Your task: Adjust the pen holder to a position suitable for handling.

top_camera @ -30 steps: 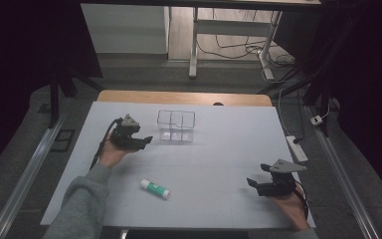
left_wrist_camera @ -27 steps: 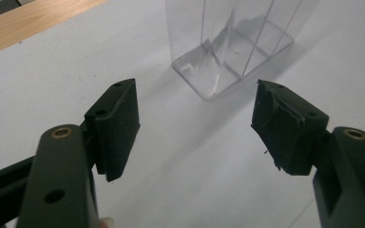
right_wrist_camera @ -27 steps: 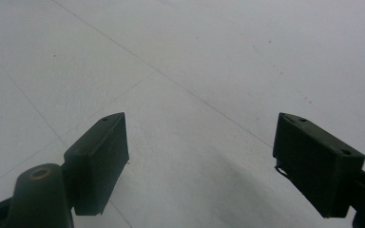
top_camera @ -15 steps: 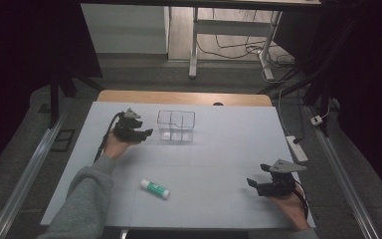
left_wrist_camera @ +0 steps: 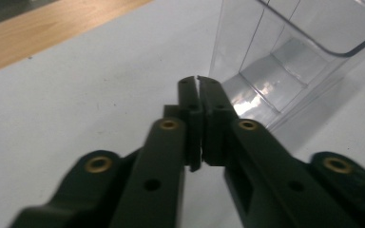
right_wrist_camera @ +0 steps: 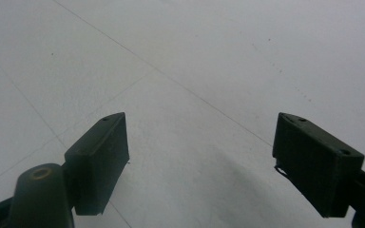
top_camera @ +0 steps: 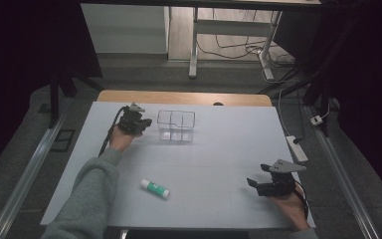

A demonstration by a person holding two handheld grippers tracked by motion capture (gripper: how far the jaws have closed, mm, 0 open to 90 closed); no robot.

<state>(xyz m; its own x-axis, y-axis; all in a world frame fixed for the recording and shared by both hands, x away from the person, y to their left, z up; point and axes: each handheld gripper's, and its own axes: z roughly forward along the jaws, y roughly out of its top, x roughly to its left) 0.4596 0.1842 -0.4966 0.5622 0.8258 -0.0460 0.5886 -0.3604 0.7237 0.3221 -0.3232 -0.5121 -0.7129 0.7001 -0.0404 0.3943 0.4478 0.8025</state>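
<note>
Hovering just left of the clear box [top_camera: 176, 125], left gripper [top_camera: 144, 122] has just closed its jaws together on nothing. Right gripper [top_camera: 252, 183] rests near the table edge, jaws apart; glue stick [top_camera: 154, 188] lies well off to its left.

On my counter [top_camera: 219, 149], the divided bin [top_camera: 176, 125] sits far, left tool [top_camera: 148, 121] just left of it, glue stick [top_camera: 154, 188] near, right tool [top_camera: 252, 182] near right.

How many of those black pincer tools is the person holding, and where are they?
2. The left gripper sits at the far left, jaws shut beside the clear plastic box. The right gripper rests near the front right of the table, jaws open.
</note>
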